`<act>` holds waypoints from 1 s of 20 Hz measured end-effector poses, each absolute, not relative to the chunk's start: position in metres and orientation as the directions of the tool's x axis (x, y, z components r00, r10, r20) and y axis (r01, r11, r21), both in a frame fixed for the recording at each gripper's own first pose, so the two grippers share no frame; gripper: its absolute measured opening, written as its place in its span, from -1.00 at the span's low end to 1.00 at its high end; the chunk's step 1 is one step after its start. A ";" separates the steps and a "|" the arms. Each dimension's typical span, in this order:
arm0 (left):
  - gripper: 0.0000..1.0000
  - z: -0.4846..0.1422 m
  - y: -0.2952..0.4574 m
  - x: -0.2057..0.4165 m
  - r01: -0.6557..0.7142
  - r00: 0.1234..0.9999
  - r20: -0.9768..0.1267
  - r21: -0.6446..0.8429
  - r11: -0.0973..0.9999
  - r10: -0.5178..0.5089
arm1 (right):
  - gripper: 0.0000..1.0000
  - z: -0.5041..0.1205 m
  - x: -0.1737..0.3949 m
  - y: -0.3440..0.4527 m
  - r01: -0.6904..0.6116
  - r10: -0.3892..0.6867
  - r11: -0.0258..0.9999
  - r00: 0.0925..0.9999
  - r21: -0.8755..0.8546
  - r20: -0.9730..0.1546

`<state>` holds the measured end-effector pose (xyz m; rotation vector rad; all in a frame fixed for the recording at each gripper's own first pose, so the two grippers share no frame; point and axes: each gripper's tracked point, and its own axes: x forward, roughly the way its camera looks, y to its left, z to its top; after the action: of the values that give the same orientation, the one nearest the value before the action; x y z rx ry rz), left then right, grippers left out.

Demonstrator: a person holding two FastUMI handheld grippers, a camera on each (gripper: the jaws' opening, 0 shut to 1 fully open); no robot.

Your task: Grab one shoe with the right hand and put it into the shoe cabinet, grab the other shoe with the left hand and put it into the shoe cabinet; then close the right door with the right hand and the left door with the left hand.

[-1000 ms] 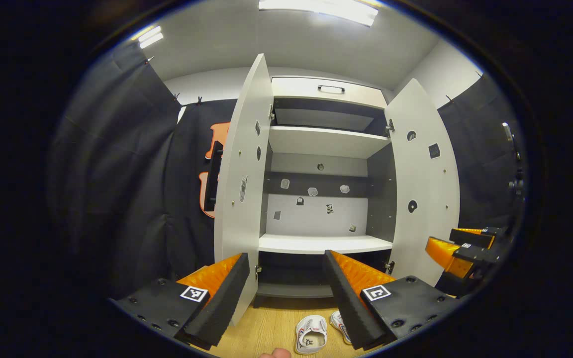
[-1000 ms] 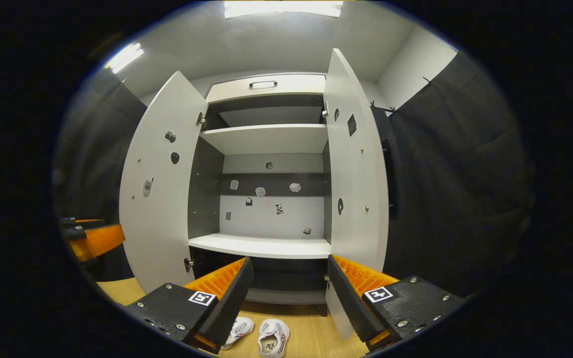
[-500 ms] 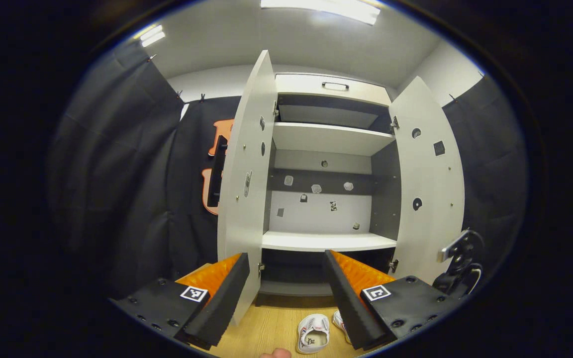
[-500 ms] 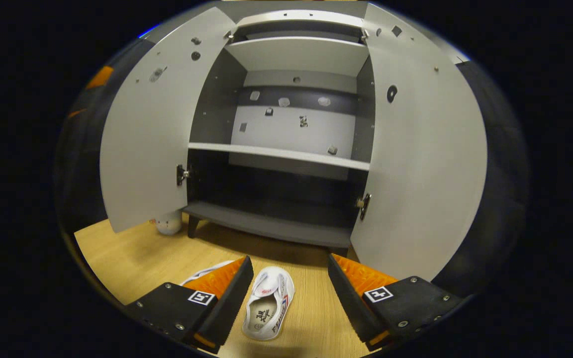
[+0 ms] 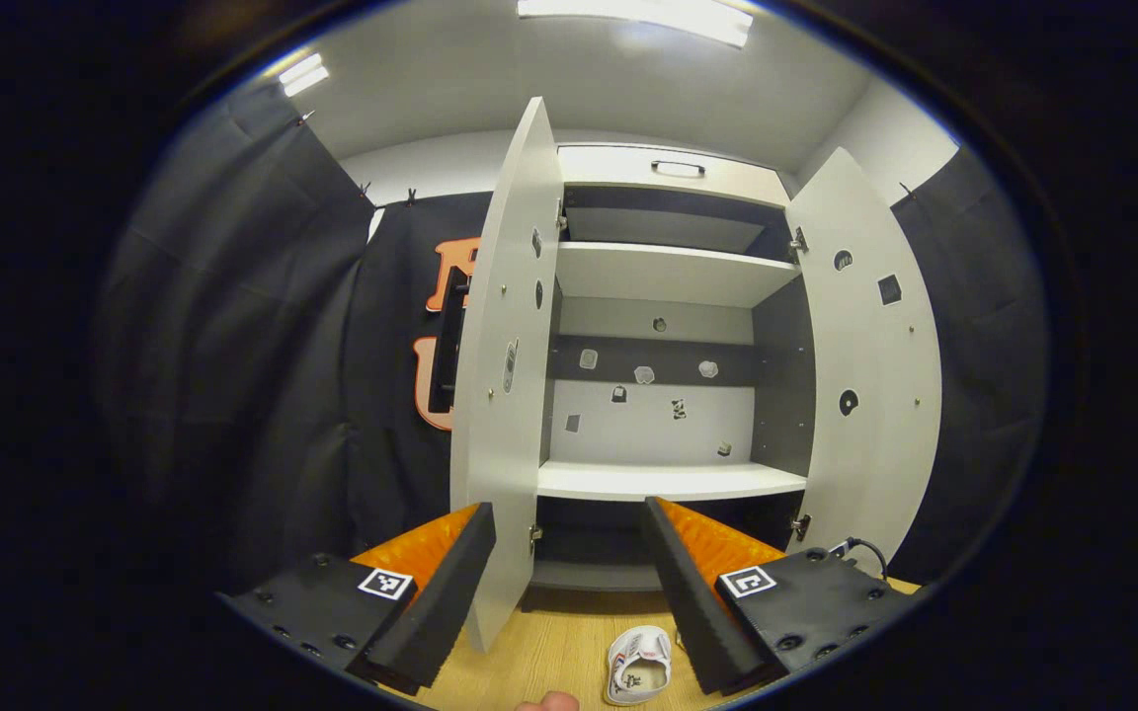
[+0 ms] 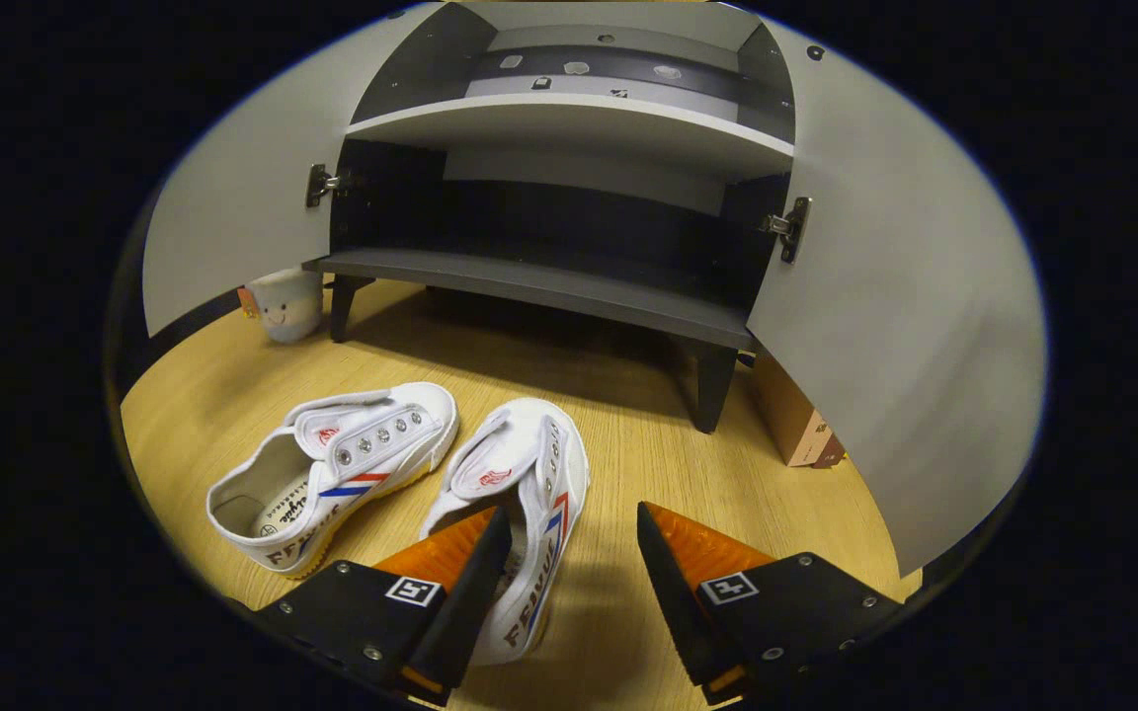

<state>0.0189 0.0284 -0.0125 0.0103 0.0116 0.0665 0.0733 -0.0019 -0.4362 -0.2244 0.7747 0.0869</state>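
Observation:
Two white shoes with red and blue stripes lie on the wooden floor before the open shoe cabinet (image 6: 549,286). In the right gripper view, my right gripper (image 6: 569,578) is open and low over the right shoe (image 6: 529,474), whose heel end lies partly under its left finger. The left shoe (image 6: 332,474) rests beside it, apart. Both cabinet doors (image 6: 905,326) stand wide open. In the left gripper view, my left gripper (image 5: 569,578) is open, held higher, facing the cabinet's white shelf (image 5: 668,481); one shoe (image 5: 640,666) shows low on the floor between its fingers.
A small white plush toy (image 6: 281,302) sits by the cabinet's left leg. A brown box (image 6: 794,420) stands behind the right door. The left door (image 5: 505,395) juts toward my left gripper. Black cloth walls enclose both sides.
My right gripper has tilted down and dropped toward the floor, closing in on the right shoe. My left gripper has drifted slightly left; the right gripper has left its view.

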 end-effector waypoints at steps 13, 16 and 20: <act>0.99 -0.012 0.038 0.015 -0.101 0.995 -0.017 0.021 0.995 0.101 | -0.29 -0.475 0.105 -0.006 -0.088 0.004 0.994 0.663 -0.072 -0.749; 0.94 -0.010 0.043 0.011 -0.109 0.994 -0.005 0.021 0.994 0.110 | -0.94 -0.475 0.107 -0.011 -0.080 -0.037 0.989 0.674 -0.122 -0.737; 0.94 -0.014 0.046 0.009 -0.112 0.994 -0.010 0.003 0.994 0.112 | -0.96 -0.444 0.104 -0.006 -0.049 -0.037 0.993 0.715 -0.103 -0.698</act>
<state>0.0094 0.0463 -0.0137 0.0024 0.0101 0.1122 0.1036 -0.0060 -0.4438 -0.1171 0.7740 0.0070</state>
